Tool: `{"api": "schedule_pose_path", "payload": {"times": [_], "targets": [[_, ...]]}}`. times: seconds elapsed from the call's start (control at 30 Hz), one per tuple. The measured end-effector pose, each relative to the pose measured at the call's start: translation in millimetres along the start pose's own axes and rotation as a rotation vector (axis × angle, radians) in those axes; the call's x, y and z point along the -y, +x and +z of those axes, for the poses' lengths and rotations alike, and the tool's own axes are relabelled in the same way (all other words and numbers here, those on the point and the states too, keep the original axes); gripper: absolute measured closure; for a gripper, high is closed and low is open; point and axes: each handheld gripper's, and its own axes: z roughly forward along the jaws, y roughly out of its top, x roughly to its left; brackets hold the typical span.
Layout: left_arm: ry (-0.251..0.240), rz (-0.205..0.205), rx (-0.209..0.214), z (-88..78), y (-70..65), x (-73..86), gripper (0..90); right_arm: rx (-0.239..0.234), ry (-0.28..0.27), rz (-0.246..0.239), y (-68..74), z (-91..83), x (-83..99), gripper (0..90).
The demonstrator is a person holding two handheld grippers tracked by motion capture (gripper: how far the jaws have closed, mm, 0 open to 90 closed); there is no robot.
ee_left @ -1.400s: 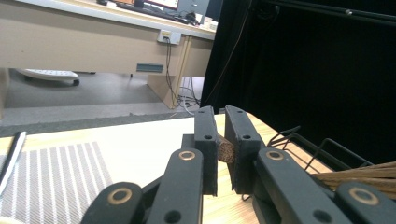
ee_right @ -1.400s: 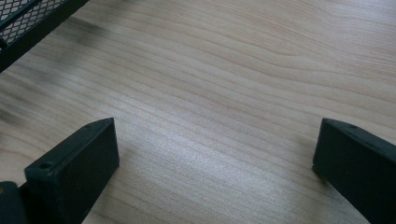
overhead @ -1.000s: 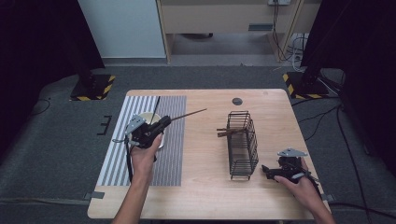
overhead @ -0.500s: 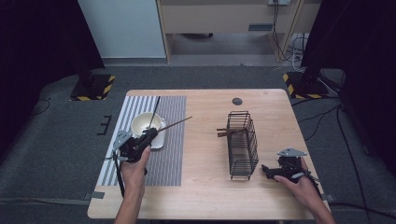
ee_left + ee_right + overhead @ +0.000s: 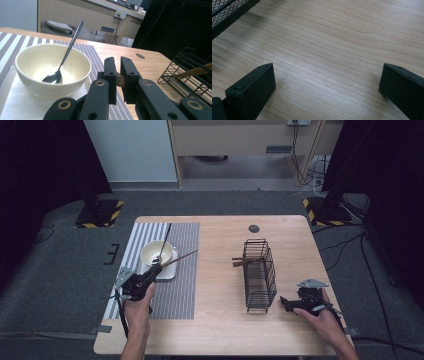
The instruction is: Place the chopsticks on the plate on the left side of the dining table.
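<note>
A thin brown wooden chopstick (image 5: 177,259) is clamped by its end between the nearly closed jaws of the left gripper (image 5: 150,272); its cut end is seen between the black pads in the left gripper view (image 5: 121,80). From the grip its long axis runs up and to the right across the grey-and-white striped placemat (image 5: 182,285), tip raised, just beside the cream ceramic bowl (image 5: 157,252) in which a metal spoon (image 5: 163,244) leans. The right gripper (image 5: 287,303) is held with jaws wide apart and empty over the light wooden table (image 5: 220,330), near the black wire basket (image 5: 260,275).
</note>
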Motion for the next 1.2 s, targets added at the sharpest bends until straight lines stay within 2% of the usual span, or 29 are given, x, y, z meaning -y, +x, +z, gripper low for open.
{"api": "schedule_pose_path", "payload": {"times": [0.13, 0.3, 0.43, 0.6, 0.77, 0.87, 1.2], "targets": [[0.000, 0.003, -0.021, -1.9, 3.2, 2.1, 83.4, 0.000, 0.000, 0.001, 0.1, 0.0, 0.0, 0.4], [-0.023, -0.004, -0.036, -9.8, 8.3, -0.2, 83.4, 0.000, 0.000, 0.000, 0.0, 0.0, 0.0, 0.4], [-0.010, 0.007, -0.054, -14.1, 14.5, 1.1, 83.4, 0.000, 0.000, 0.000, 0.0, 0.0, 0.0, 0.4], [-0.015, 0.001, -0.063, -17.0, 18.7, 2.4, 83.4, -0.001, 0.000, 0.003, 0.3, -0.2, 0.0, 0.4], [0.017, 0.019, -0.069, -16.0, 18.6, 7.5, 83.3, -0.001, 0.000, 0.003, 0.2, -0.2, 0.1, 0.4], [0.028, 0.012, -0.073, -16.4, 18.7, 9.7, 83.2, -0.003, 0.000, 0.002, 0.1, -0.3, 0.1, 0.4], [0.140, 0.068, -0.064, -18.9, 22.7, 18.6, 82.9, -0.006, 0.000, 0.000, -0.1, -0.3, 0.2, 0.4]]}}
